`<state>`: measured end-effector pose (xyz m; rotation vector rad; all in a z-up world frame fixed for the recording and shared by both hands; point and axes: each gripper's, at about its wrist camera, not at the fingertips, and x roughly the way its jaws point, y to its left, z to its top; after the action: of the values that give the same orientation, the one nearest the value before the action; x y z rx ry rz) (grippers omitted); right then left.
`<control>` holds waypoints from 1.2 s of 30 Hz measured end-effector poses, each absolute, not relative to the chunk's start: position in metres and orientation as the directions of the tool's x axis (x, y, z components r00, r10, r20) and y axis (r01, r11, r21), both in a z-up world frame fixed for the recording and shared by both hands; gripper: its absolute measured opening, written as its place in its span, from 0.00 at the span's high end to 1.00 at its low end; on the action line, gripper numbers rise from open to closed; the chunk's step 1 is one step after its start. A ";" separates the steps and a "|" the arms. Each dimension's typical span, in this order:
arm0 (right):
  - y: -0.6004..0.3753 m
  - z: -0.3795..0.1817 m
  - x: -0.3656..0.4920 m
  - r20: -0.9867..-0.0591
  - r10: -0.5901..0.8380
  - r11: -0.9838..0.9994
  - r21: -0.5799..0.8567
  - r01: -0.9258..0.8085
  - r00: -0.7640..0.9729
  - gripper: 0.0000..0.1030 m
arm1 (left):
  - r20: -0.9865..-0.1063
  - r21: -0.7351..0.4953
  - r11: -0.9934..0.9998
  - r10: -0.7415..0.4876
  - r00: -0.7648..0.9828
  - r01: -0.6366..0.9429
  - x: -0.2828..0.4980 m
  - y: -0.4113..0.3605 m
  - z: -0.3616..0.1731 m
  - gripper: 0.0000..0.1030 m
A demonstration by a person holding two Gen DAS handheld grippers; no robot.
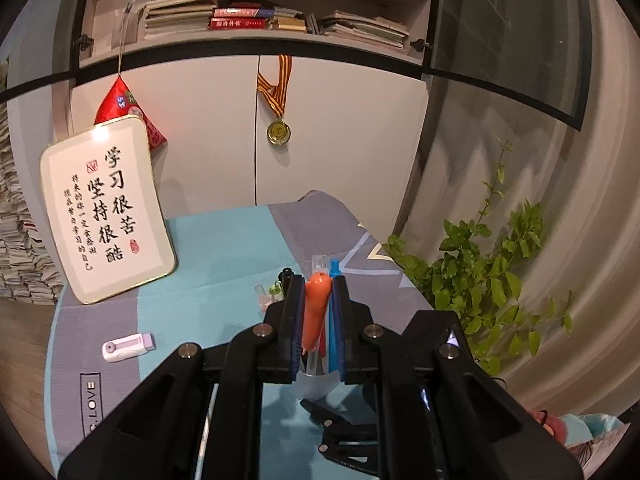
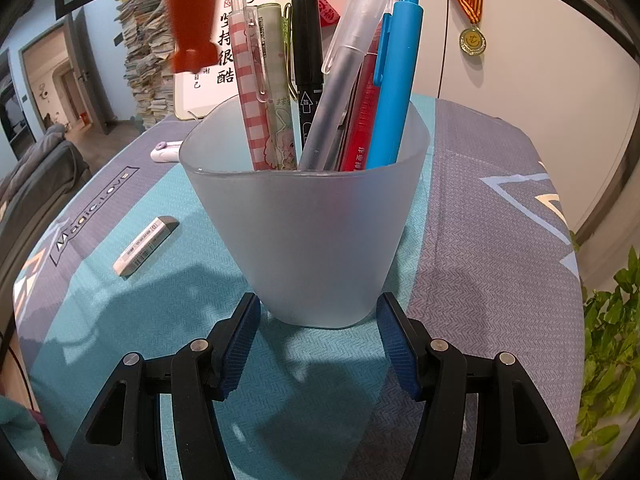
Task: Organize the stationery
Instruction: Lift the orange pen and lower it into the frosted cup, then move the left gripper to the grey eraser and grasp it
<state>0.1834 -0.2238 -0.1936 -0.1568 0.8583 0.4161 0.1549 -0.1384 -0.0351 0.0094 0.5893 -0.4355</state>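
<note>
My left gripper point(image 1: 316, 292) is shut on an orange carrot-shaped pen point(image 1: 316, 308) and holds it above the frosted pen cup point(image 1: 314, 384). In the right wrist view the orange pen point(image 2: 192, 16) hangs blurred above the cup's left side. The cup point(image 2: 308, 240) holds several pens, among them a blue pen point(image 2: 394, 80), a black marker point(image 2: 306, 44) and a pink checked pen point(image 2: 250, 80). My right gripper point(image 2: 316, 332) is open, its fingers on either side of the cup's base, apart from it.
A white eraser point(image 2: 146, 246) lies left of the cup. A white-and-purple correction tape point(image 1: 128, 346) point(image 2: 166, 151) lies further back left. A framed calligraphy board point(image 1: 106, 210) leans at the back. A green plant point(image 1: 488, 276) stands by the table's right edge.
</note>
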 end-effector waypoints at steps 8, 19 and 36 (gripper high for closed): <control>-0.224 -0.194 0.183 -0.761 0.292 0.909 0.031 -0.416 0.579 0.39 | -0.574 -0.131 0.904 -0.403 0.712 0.406 0.165 -0.145 -0.048 0.89; -0.224 -0.194 0.183 -0.761 0.292 0.909 0.031 -0.417 0.579 0.39 | -0.614 -0.109 0.906 -0.385 0.689 0.409 0.168 -0.147 -0.060 0.89; -0.224 -0.193 0.183 -0.761 0.292 0.909 0.032 -0.417 0.579 0.39 | -0.604 -0.087 0.919 -0.355 0.714 0.383 0.164 -0.127 -0.052 0.88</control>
<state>0.1828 -0.2240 -0.1934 -0.1570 0.8584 0.4163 0.1643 -0.1273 -0.0517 0.0454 0.6594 -0.4092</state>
